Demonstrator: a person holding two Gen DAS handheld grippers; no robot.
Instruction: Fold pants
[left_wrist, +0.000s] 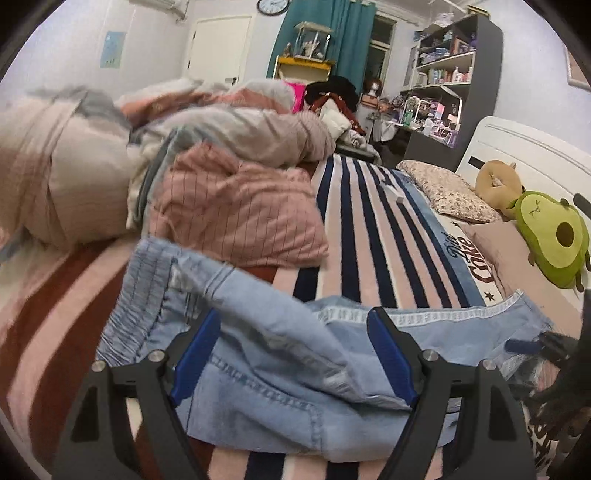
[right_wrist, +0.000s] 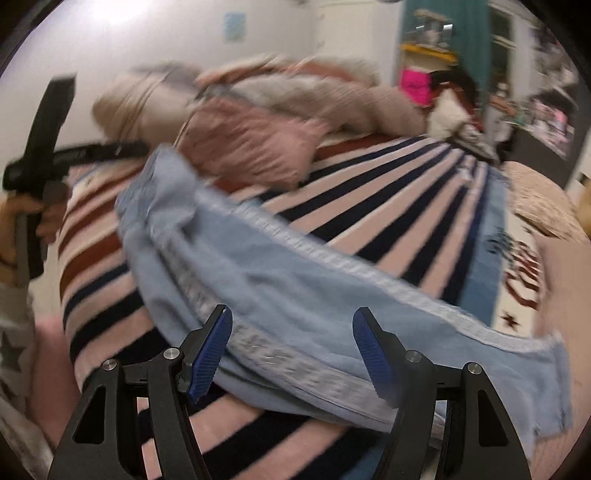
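While both grippers, left and right, hover wide and empty, the jeans lie on the striped bed, waistband toward the left, hems nearer the right.

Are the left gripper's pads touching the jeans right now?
Apart. The left wrist view shows the left gripper open, both pads clear of the jeans lying between them.
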